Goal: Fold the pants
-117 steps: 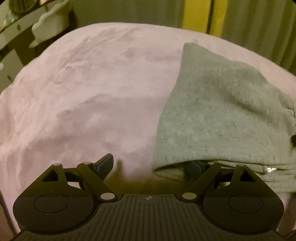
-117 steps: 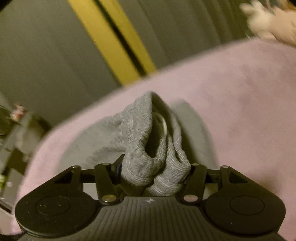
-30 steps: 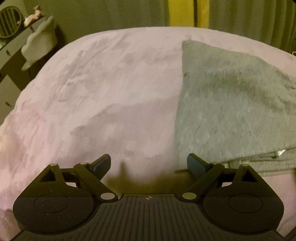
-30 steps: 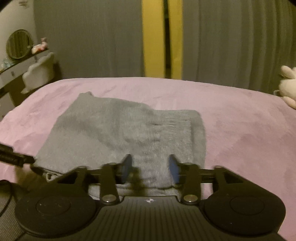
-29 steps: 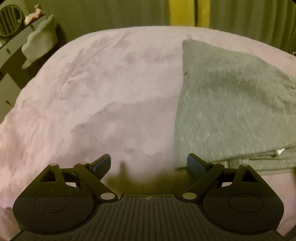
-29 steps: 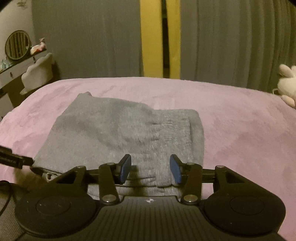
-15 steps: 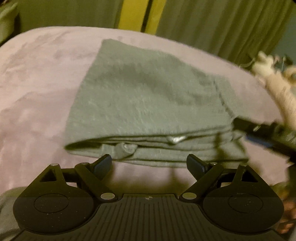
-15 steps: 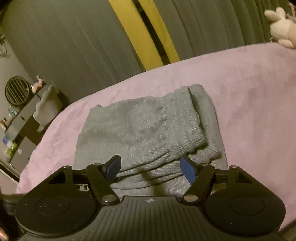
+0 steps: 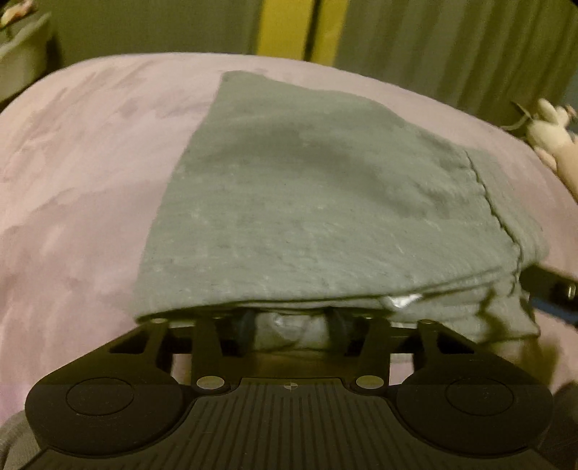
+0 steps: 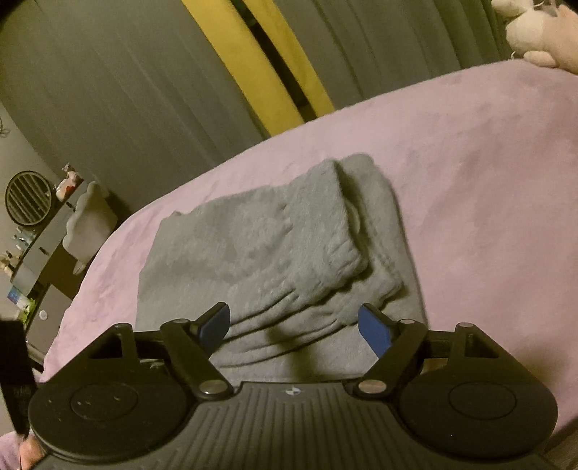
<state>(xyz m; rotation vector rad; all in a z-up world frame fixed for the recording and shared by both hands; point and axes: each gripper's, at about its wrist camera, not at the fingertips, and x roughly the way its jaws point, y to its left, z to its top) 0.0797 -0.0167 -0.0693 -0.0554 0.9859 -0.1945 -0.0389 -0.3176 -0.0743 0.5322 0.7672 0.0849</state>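
Pants edge between left fingers.

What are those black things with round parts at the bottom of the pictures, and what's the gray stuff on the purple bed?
Those black things are grippers: pinching tools with two fingers that a person holds, one in each hand. A small camera on each one looks forward along its fingers, which gives two pictures. The gray stuff is a pair of pants, folded into a stack on a purple blanket. In the left view, the left gripper has pushed its fingers in under the top layer and has just been closing, with cloth between them; whether it pinches yet is hidden. In the right view, the right gripper has just been opening and holds nothing. A plush toy sits at the bed's edge.
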